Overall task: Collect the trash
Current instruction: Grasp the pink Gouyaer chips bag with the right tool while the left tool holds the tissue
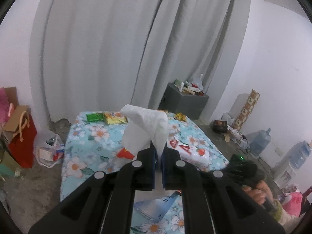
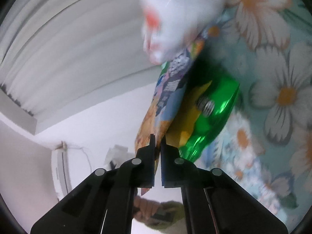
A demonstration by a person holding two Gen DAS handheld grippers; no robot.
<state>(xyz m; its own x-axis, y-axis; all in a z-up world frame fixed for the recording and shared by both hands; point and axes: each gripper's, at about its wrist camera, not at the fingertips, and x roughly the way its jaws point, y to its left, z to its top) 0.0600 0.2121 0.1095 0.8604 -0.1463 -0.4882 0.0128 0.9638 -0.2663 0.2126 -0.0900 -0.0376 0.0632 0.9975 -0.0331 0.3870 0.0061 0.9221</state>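
White tissue (image 1: 148, 124) stands up from the left gripper (image 1: 158, 152), jaws clamped on its lower end above the table (image 1: 81, 136). Right gripper (image 2: 158, 146) pinches an orange wrapper (image 2: 156, 115) by its near edge (long axis running away from the jaws), green wrapper (image 2: 214, 113) just beside.

You see grey curtains (image 1: 117, 48) behind the floral-cloth table (image 1: 93, 136); left of that table a red gift bag (image 1: 23, 142), right of it two water jugs (image 1: 260, 142).
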